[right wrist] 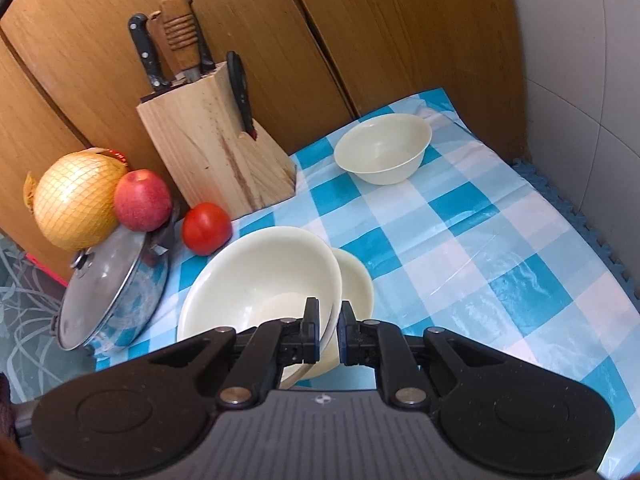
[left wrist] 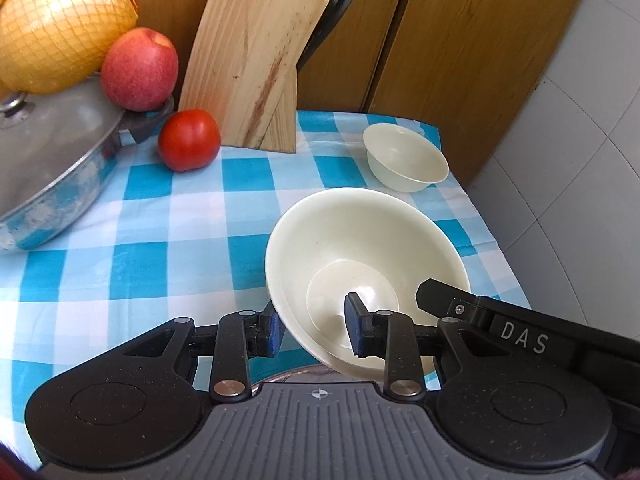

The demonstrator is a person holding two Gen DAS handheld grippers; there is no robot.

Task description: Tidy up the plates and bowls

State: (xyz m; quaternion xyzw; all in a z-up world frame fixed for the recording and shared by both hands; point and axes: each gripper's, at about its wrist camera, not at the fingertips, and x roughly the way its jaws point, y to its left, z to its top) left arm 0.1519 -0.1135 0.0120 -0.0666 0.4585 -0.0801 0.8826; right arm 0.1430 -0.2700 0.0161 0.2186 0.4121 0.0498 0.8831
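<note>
A large cream bowl [left wrist: 360,236] [right wrist: 256,276] is tilted near the table's front, resting in a second cream dish [right wrist: 356,280] that shows behind its right rim. My left gripper [left wrist: 314,324] straddles the bowl's near rim, one finger outside and one inside, with a gap between pads and rim. My right gripper [right wrist: 328,330] is shut on the large bowl's right rim; its finger also shows in the left wrist view [left wrist: 448,300]. A small cream bowl [left wrist: 406,158] [right wrist: 384,148] stands upright at the back right.
A blue-and-white checked cloth [left wrist: 180,208] [right wrist: 480,248] covers the table. A wooden knife block [left wrist: 252,60] [right wrist: 216,152], a tomato [left wrist: 189,140] [right wrist: 207,228], and a lidded pot [left wrist: 52,160] [right wrist: 116,280] bearing an apple [left wrist: 139,69] and netted pomelo [left wrist: 60,28] stand left. A tiled wall [right wrist: 580,60] is at right.
</note>
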